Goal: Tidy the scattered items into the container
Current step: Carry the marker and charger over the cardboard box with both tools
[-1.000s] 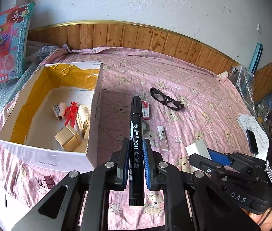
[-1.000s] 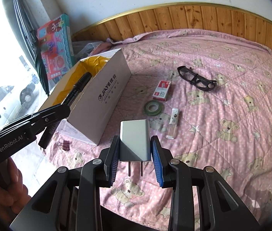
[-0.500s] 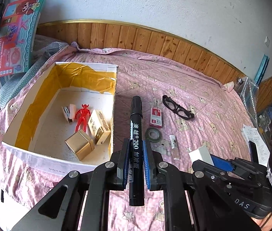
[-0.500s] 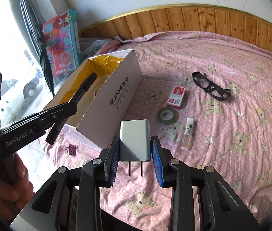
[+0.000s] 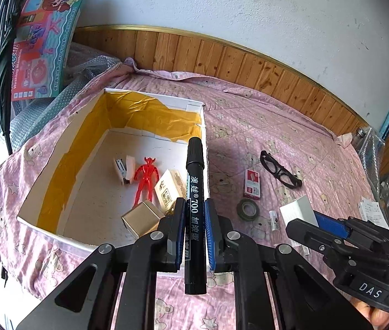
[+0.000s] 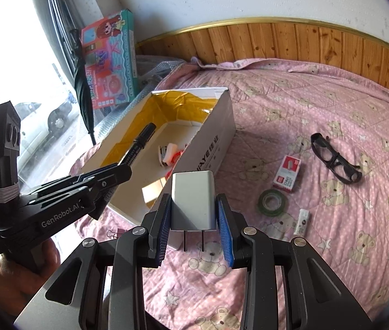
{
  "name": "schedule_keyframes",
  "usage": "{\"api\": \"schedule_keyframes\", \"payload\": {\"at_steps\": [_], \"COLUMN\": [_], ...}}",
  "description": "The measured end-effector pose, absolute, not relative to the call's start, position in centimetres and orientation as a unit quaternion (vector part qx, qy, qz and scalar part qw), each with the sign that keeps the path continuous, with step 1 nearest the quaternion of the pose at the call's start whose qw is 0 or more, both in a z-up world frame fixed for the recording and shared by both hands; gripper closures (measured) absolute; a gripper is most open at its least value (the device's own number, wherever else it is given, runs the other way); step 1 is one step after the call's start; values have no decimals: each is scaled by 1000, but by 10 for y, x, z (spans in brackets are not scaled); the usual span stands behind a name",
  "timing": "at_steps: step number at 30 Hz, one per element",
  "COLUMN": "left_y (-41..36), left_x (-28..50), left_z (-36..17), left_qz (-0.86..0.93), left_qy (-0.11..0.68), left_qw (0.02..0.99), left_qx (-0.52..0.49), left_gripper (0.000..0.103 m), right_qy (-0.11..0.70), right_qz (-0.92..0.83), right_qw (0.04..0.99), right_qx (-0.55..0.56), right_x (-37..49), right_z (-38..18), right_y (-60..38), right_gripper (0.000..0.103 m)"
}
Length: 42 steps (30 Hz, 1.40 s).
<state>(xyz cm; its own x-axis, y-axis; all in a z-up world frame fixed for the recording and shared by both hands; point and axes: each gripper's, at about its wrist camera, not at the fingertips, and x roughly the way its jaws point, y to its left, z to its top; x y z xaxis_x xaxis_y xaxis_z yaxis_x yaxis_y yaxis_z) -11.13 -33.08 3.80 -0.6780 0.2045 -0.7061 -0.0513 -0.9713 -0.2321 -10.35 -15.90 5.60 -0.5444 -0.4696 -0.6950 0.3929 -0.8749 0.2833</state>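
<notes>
Left tongs (image 5: 195, 221) clamp a black marker (image 5: 195, 192), its long axis toward 12 o'clock, over the box (image 5: 57, 143) on the bed; right tongs (image 6: 193, 214), gripping a charger (image 6: 193, 200), see the box at 11 o'clock, farther off.

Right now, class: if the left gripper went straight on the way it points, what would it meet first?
Probably the cardboard box: the left gripper points the black marker along its right wall, so the marker tip would likely reach that wall or the floor beside it first. Depth is unclear.
</notes>
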Motion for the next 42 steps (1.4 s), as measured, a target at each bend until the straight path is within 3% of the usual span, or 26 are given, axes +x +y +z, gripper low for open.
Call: {"api": "schedule_keyframes", "payload": {"at_steps": [42], "left_y": [-443], "left_x": [-150], "left_z": [32], "left_qz": [908], "left_qy": [-119], "left_qw": [-11], "left_qx": [-400], "left_gripper": [89], "right_qy": [-36], "right_qz": [-847], "right_qw": [352], "right_qx": [396], "right_x": [-202], "right_z": [93], "right_y": [-264], "right_gripper": [70]}}
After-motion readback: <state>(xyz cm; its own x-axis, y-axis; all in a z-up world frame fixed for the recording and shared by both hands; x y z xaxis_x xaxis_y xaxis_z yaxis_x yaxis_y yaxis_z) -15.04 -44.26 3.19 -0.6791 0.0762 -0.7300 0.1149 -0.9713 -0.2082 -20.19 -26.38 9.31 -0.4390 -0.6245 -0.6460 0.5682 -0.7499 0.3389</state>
